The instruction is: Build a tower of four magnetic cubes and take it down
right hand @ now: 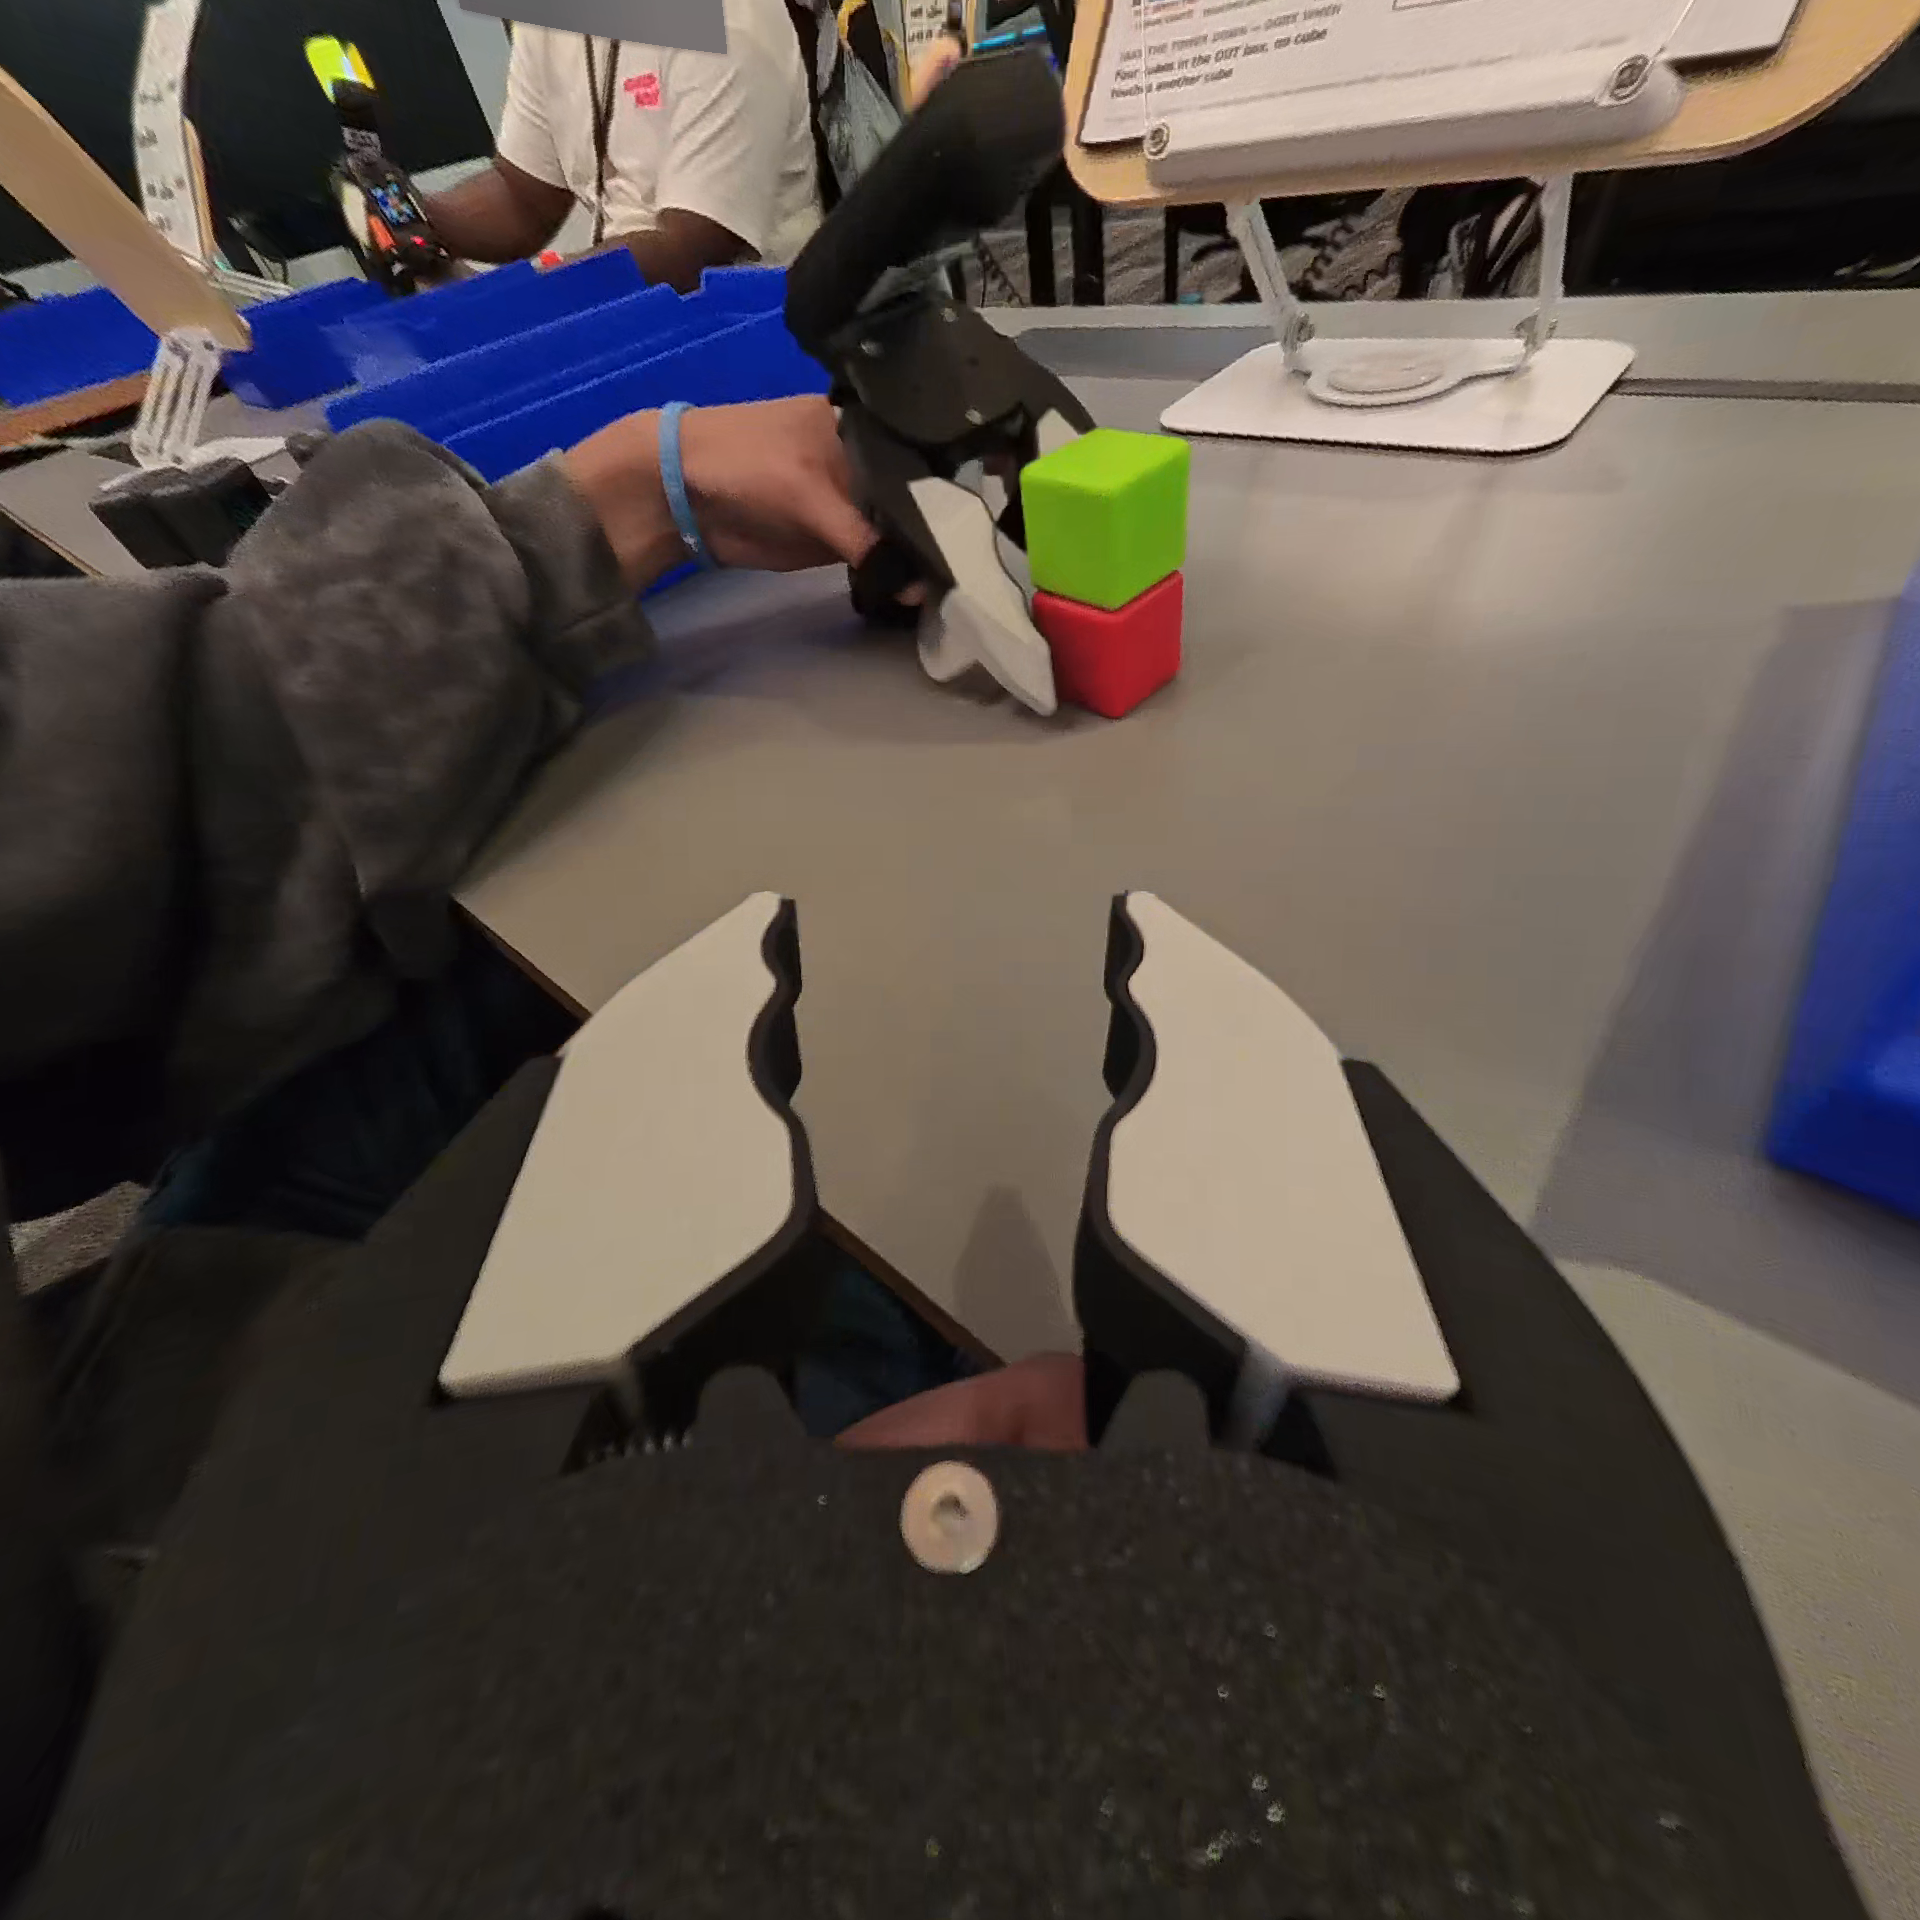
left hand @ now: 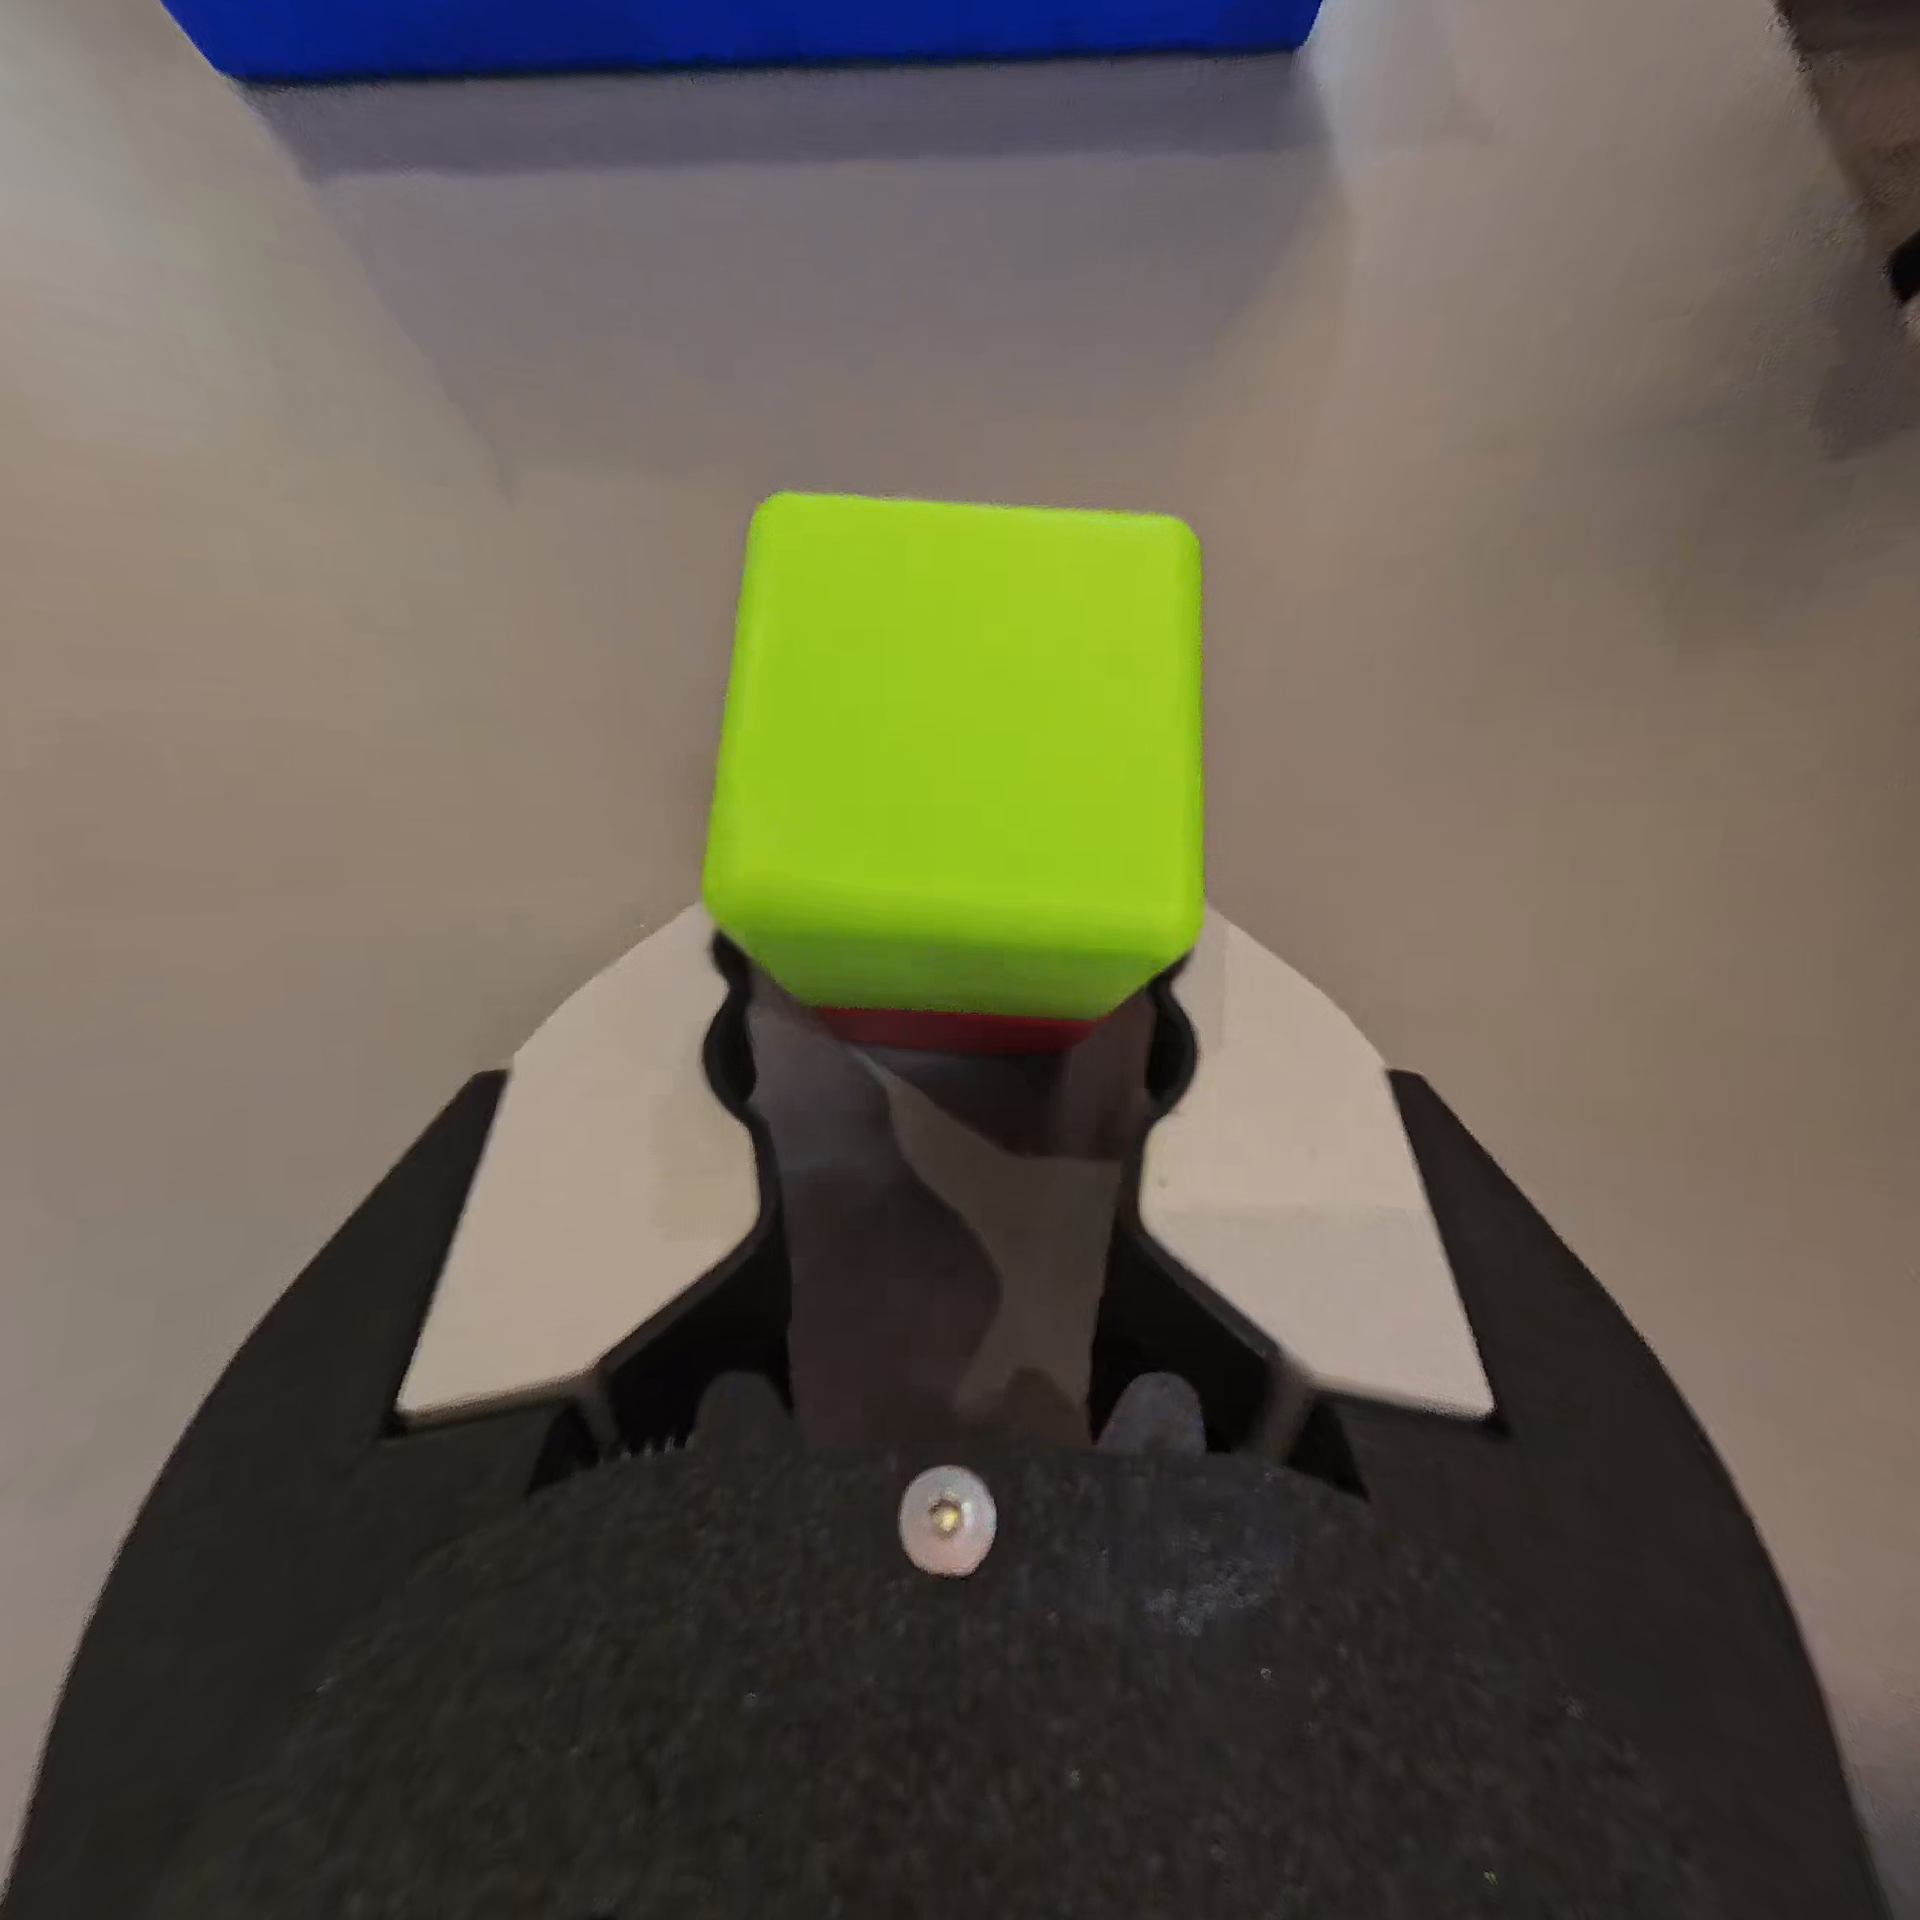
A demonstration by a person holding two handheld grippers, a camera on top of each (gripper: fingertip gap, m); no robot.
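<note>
Grey surface (right hand: 1351,831), green cube (right hand: 1107,514) stacked on red cube (right hand: 1112,644) mid-surface; left gripper (right hand: 997,649) at the red one, grip unclear; right gripper (right hand: 951,956) near the front edge, jaws apart, empty.

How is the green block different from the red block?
The green block is bright lime; the red block is red. The green block sits on top, off the table; the red block stands on the table and carries it. From the left camera the green block hides nearly all of the red block. The left tongs reach down beside the red block, not the green one. Both are cubes with rounded corners, and look about the same size.
</note>
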